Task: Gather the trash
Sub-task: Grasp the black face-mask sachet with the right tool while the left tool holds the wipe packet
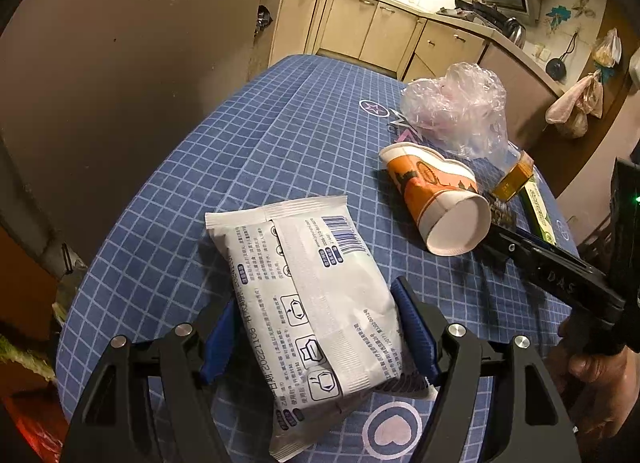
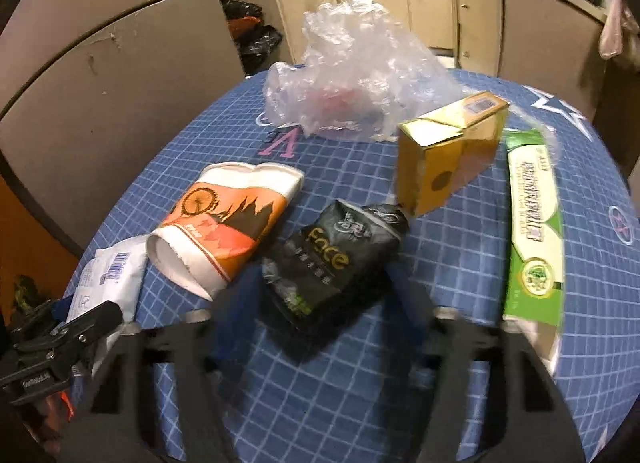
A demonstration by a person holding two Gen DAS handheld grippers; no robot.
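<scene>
Trash lies on a round table with a blue checked cloth (image 1: 280,135). My left gripper (image 1: 316,327) is shut on a white wipes packet (image 1: 312,303), its blue pads pressing both sides. The packet also shows at the left of the right wrist view (image 2: 108,279). A crushed orange paper cup (image 1: 436,195) (image 2: 224,223) lies on its side. My right gripper (image 2: 320,291) is open around a black "Face" pouch (image 2: 332,255); this view is blurred. The right gripper also shows in the left wrist view (image 1: 560,275).
A crumpled clear plastic bag (image 2: 352,75) lies at the far side of the table. A gold box (image 2: 452,151) and a green and white box (image 2: 532,231) lie to the right. Kitchen cabinets (image 1: 380,27) stand behind, a wall (image 1: 120,63) to the left.
</scene>
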